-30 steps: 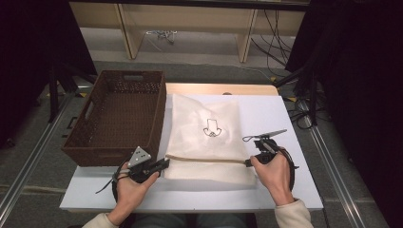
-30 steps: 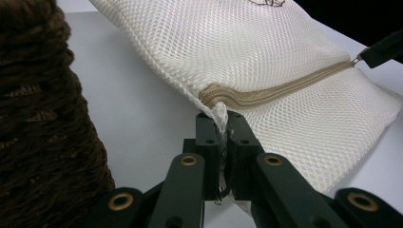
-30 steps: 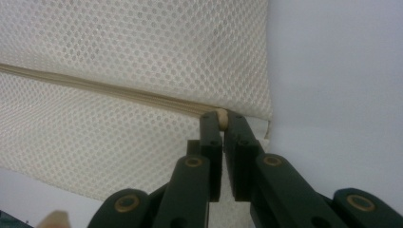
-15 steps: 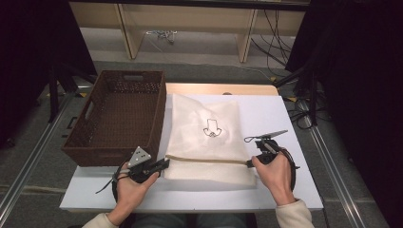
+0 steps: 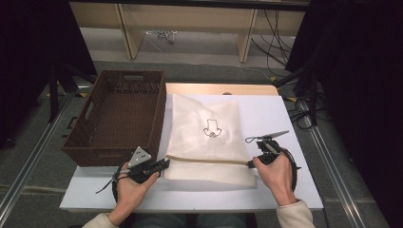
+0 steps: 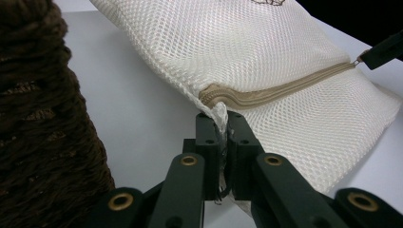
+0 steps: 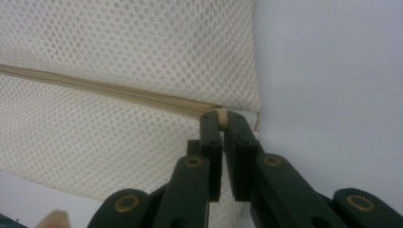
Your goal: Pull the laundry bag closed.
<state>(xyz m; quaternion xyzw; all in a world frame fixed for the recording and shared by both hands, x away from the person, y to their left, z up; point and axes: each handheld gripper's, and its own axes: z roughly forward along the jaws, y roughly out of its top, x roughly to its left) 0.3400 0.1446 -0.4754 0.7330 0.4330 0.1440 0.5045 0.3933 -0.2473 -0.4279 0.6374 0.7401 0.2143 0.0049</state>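
Mesh laundry bag (image 5: 206, 137), cream with a tan zipper (image 5: 209, 160), lies flat at the centre of the white desk (image 5: 285, 118). Left hand-held gripper (image 5: 164, 165), at the bag's 8 o'clock corner, is clamped on the fabric edge at the zipper's end (image 6: 219, 114). Right hand-held gripper (image 5: 250, 164), at the 4 o'clock corner, is closed on the zipper pull (image 7: 221, 116). Brown wicker basket (image 5: 119, 116) stands at the bag's 9 o'clock, just beside it.
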